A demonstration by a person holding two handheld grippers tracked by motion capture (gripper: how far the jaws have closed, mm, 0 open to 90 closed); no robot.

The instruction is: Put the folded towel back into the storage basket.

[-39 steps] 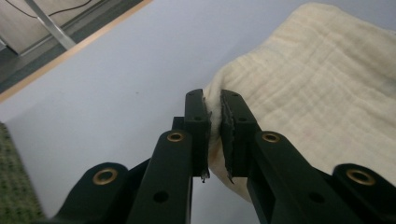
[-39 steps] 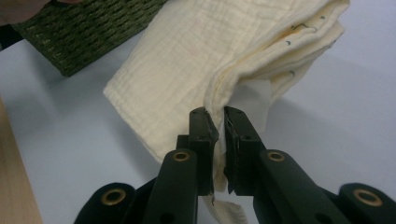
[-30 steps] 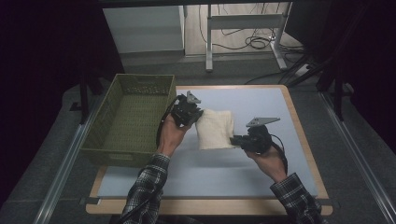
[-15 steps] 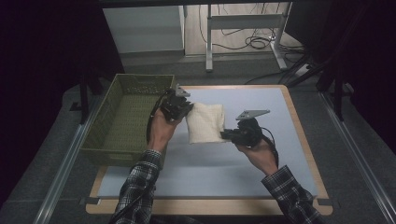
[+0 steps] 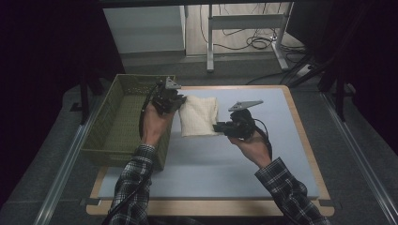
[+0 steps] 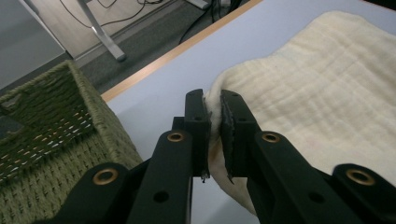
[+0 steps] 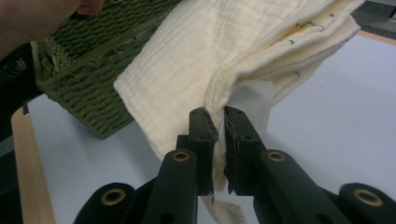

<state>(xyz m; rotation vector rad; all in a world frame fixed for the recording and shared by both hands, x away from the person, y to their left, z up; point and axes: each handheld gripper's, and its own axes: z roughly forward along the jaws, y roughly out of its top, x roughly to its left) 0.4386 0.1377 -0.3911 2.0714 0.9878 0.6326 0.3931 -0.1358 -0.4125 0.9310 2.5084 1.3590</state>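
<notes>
Carrying the folded cream cloth [image 5: 199, 116] leftward, nearer the green basket [image 5: 123, 123] than a second ago. Still pinching its edges with left gripper [image 5: 177, 101] and right gripper [image 5: 219, 127], above the blue mat [image 5: 281, 140].

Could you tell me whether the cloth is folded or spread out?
Folded: the cloth shows stacked layers at its edge in the right gripper view.

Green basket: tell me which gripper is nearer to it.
Left. The left gripper hangs at the green basket's right rim, shut on the folded cloth. The right gripper grips the cloth's other side, farther away.
</notes>
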